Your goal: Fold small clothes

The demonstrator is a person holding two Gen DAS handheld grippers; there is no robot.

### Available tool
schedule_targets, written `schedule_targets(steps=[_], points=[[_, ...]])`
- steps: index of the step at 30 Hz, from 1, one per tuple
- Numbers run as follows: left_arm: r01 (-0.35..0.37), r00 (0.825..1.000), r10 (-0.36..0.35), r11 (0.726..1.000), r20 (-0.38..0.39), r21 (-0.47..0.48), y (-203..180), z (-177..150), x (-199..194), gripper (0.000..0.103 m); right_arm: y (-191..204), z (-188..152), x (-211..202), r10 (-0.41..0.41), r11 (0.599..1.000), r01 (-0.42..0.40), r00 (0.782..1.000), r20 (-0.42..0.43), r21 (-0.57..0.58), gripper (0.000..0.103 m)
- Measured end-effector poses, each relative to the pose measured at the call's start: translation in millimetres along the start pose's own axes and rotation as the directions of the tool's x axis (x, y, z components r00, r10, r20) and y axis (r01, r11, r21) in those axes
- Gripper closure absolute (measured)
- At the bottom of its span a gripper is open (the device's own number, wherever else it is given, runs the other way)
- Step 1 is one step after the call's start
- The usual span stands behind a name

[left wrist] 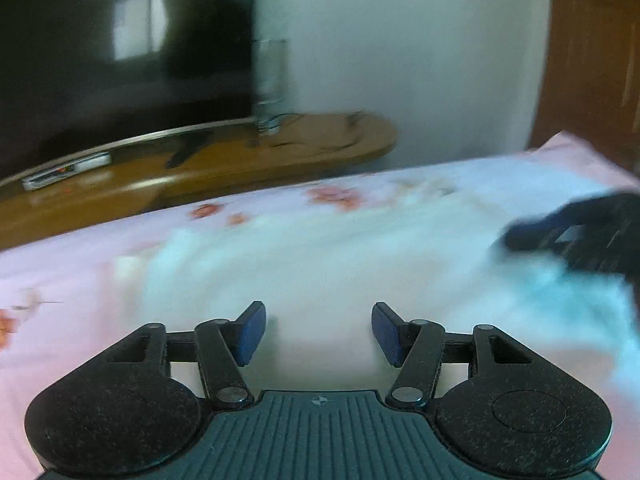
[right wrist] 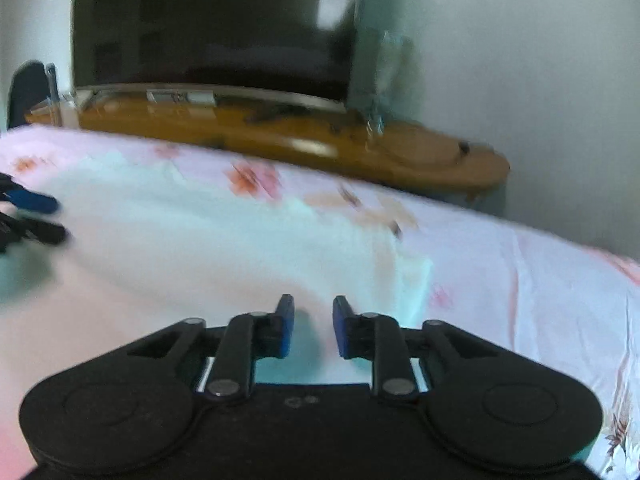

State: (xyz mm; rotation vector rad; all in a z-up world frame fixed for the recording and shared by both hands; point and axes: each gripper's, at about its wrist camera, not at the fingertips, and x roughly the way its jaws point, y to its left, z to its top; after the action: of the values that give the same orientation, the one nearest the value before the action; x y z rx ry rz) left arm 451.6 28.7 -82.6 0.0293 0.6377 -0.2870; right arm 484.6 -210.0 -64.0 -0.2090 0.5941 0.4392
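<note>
- Pale white-to-mint small garment (left wrist: 320, 256) lies spread on the bed, on a pink sheet with a floral print (left wrist: 80, 264). Both views are motion-blurred, so hems and sleeves cannot be made out.
- Left gripper (left wrist: 318, 330): jaws spread wide, nothing between the blue pads; it hovers over the near part of the garment.
- Right gripper (right wrist: 313, 326): jaws apart by a narrower gap, no cloth visibly caught between them. It sits near the garment's right-hand edge, where the fabric meets the sheet.
- Each gripper shows at the side of the other's view, so the two flank the garment, well apart.
- Background: dark flat television (left wrist: 120, 40) on a rounded wooden stand (left wrist: 280, 148) past the bed's far edge; not involved.
- Judgement: neither gripper holds cloth, so the step in hand looks like repositioning for the next grasp.
- To do it well: settle both grippers before closing, pick matching points on one edge, pinch only the top layer and not the sheet beneath.
- Carry both sides over at even height, keep the edge taut, and lay it down square before releasing.
</note>
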Motion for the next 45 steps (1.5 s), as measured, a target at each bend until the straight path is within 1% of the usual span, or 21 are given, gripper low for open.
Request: schedule_targets(steps=[2, 3, 6, 8, 10, 11, 15, 17, 19, 20, 22, 24, 26, 27, 29, 30, 36, 37, 39, 42, 45], points=[[0.042, 0.998, -0.042, 0.999, -0.047, 0.0, -18.7, -1.6, 10.6, 0.045, 27.3, -3.0, 0.5, 0.077, 0.997, -0.077, 0.997, -0.023, -0.007, 0.079], [0.024, 0.997, -0.022, 0.999, -0.08, 0.028, -27.2, -5.9, 19.2, 0.045, 41.4, -7.2, 7.8, 0.081, 0.996, -0.083, 0.995, -0.059, -0.031, 0.079], [-0.03, 0.998, 0.039, 0.985, -0.052, 0.169, -32.7, -22.8, 16.8, 0.044, 58.7, -22.0, 16.9, 0.027, 0.993, -0.036, 0.997, -0.075, -0.115, 0.078], [-0.097, 0.993, 0.109, 0.968, -0.039, 0.232, -28.3, -30.9, 3.3, 0.033, 45.8, -22.6, 13.2, 0.0, 0.997, -0.006, 0.997, -0.077, -0.074, 0.078], [-0.084, 0.994, 0.092, 0.988, -0.063, 0.133, -17.1, -32.0, -13.1, 0.033, 33.6, -26.9, 2.5, -0.083, 0.996, 0.08, 0.994, -0.068, -0.037, 0.08], [-0.05, 0.997, 0.053, 0.997, -0.061, 0.055, -11.7, -33.4, -23.2, 0.033, 28.8, -27.7, -8.0, -0.08, 0.997, 0.08, 0.995, -0.059, 0.003, 0.084], [0.0, 0.999, -0.002, 0.999, -0.053, -0.041, -29.8, -45.8, -39.0, 0.033, 56.5, -34.3, -48.8, 0.06, 0.996, -0.061, 0.998, 0.027, 0.061, 0.082], [-0.055, 0.995, 0.052, 0.998, -0.09, -0.033, -40.0, -60.5, -30.8, 0.033, 87.8, -44.8, -48.9, 0.099, 0.995, -0.099, 0.995, -0.01, 0.026, 0.084], [-0.098, 0.994, 0.099, 0.994, -0.038, 0.047, -50.8, -71.4, -34.2, 0.031, 103.8, -63.0, -38.5, 0.028, 0.999, -0.032, 0.996, -0.089, -0.037, 0.084], [-0.102, 0.993, 0.104, 0.994, -0.046, 0.045, -50.1, -70.1, -36.7, 0.031, 106.9, -70.2, -42.3, 0.01, 0.999, -0.012, 0.999, -0.042, -0.046, 0.083], [-0.076, 0.996, 0.075, 0.997, -0.051, -0.019, -41.4, -63.6, -46.6, 0.031, 110.4, -64.7, -47.6, -0.012, 0.999, 0.01, 0.998, -0.061, -0.04, 0.083], [-0.029, 0.999, 0.027, 0.994, -0.018, -0.11, -34.5, -61.0, -54.4, 0.032, 107.7, -53.4, -60.0, 0.062, 0.998, -0.062, 0.998, 0.0, 0.005, 0.085], [-0.06, 0.997, 0.053, 0.989, -0.051, -0.138, -30.0, -61.9, -47.5, 0.032, 113.2, -46.8, -62.8, 0.088, 0.996, -0.089, 0.996, 0.03, 0.009, 0.086], [-0.083, 0.994, 0.073, 0.988, -0.082, -0.131, -28.5, -65.3, -40.2, 0.032, 115.0, -44.7, -56.1, 0.082, 0.996, -0.082, 0.997, -0.005, 0.02, 0.085], [-0.125, 0.991, 0.123, 0.991, -0.055, -0.036, -35.7, -74.8, -38.2, 0.034, 118.4, -48.3, -32.6, 0.093, 0.995, -0.087, 0.988, -0.126, 0.047, 0.086], [-0.14, 0.989, 0.138, 0.99, -0.056, -0.031, -37.7, -75.9, -39.9, 0.034, 120.0, -52.4, -29.2, 0.092, 0.995, -0.088, 0.989, -0.118, 0.041, 0.086], [-0.163, 0.986, 0.159, 0.985, -0.056, -0.059, -21.3, -83.4, -55.2, 0.033, 125.7, -59.0, -44.2, -0.009, 0.997, 0.002, 0.996, -0.093, -0.071, 0.086], [-0.178, 0.983, 0.175, 0.982, -0.05, -0.068, -15.6, -88.4, -64.4, 0.033, 111.2, -66.5, -51.8, -0.043, 0.998, 0.038, 0.995, -0.089, -0.055, 0.086], [-0.184, 0.983, 0.181, 0.978, -0.038, -0.099, -1.1, -96.2, -74.1, 0.033, 74.9, -79.9, -66.9, -0.196, 0.98, 0.199, 0.974, -0.114, 0.02, 0.085], [-0.216, 0.976, 0.212, 0.969, -0.048, -0.119, -6.5, -88.9, -72.3, 0.033, 32.4, -92.7, -85.2, -0.149, 0.97, 0.17, 0.981, -0.126, 0.176, 0.085], [-0.156, 0.987, 0.159, 0.979, 0.015, -0.129, -34.9, -73.3, -72.8, 0.033, 45.3, -78.8, -84.8, -0.162, 0.973, 0.179, 0.98, -0.119, 0.147, 0.082]])
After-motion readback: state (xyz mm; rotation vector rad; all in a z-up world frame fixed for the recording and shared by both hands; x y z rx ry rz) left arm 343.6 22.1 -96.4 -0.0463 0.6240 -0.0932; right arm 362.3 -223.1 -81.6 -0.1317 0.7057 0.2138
